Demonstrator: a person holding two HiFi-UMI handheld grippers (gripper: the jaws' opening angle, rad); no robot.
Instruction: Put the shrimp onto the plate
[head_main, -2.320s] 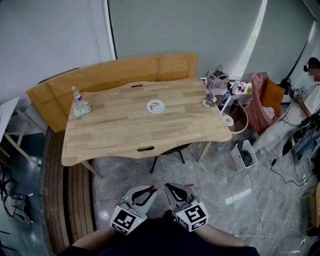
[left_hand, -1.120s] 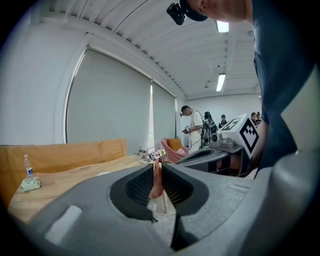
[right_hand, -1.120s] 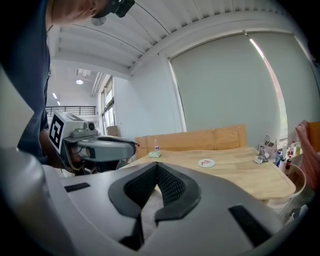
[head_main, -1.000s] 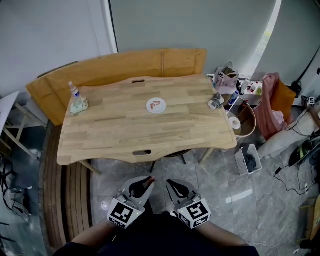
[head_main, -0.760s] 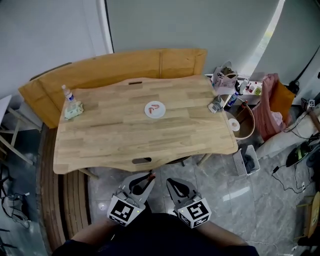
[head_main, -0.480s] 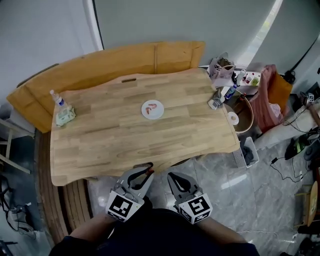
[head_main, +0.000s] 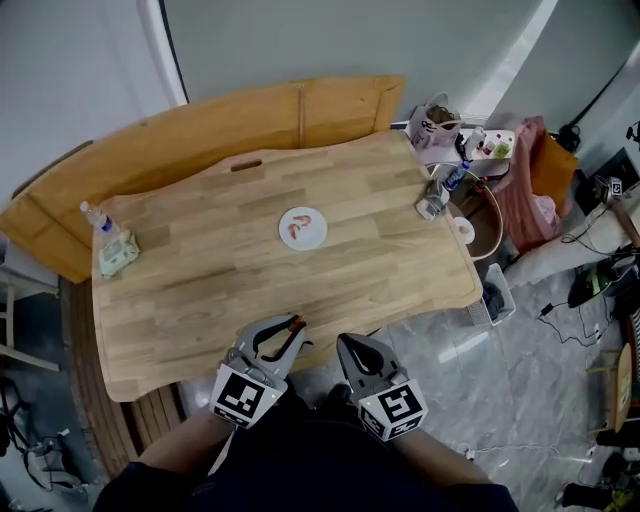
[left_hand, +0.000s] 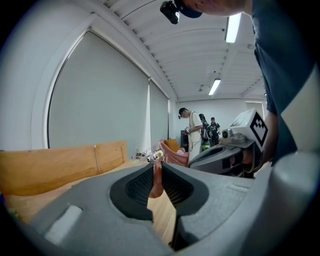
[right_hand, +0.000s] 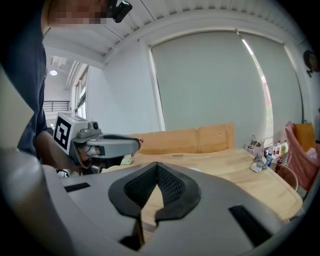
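1. A pink shrimp (left_hand: 157, 181) is pinched between the nearly closed jaws of the left gripper (head_main: 291, 329), which is held at the near edge of the table (head_main: 200, 270);
2. The right gripper (head_main: 346, 344) is held just beside it, jaws pressed together, nothing caught between them;
3. The plate (head_main: 319, 238) is seen mid-table, well apart from both grippers; a second shrimp (head_main: 297, 226) is seen lying on it.

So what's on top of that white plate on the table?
An orange-pink shrimp lies curled on the plate. It is too small to tell whether it is one shrimp or two. The middle of the plate under it is covered, so that part cannot be seen.
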